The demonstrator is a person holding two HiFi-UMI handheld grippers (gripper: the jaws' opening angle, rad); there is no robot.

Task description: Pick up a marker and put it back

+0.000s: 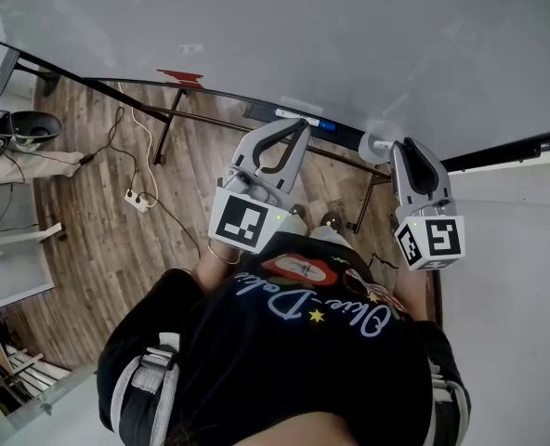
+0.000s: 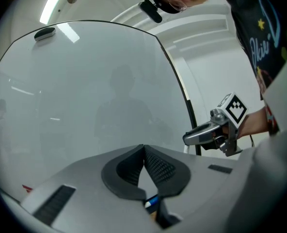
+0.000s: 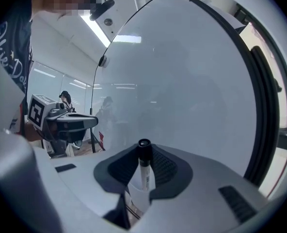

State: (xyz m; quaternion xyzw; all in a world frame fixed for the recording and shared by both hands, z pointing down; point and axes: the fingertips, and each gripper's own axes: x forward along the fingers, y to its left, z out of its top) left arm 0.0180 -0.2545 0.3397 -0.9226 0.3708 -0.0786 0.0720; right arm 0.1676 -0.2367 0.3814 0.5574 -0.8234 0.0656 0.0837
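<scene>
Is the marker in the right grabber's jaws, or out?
In. The right gripper is shut on the marker, which stands between its jaws with the black end poking out toward the whiteboard.

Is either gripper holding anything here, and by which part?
The right gripper holds a marker by its white barrel, black cap poking past the jaw tips. The left gripper is shut, empty.

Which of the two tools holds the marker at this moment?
The right tool: a black-capped marker stands between its jaws. The left tool has its jaws shut together.

Wooden floor (image 1: 89, 249), power strip (image 1: 137, 200), cables (image 1: 115, 136)
</scene>
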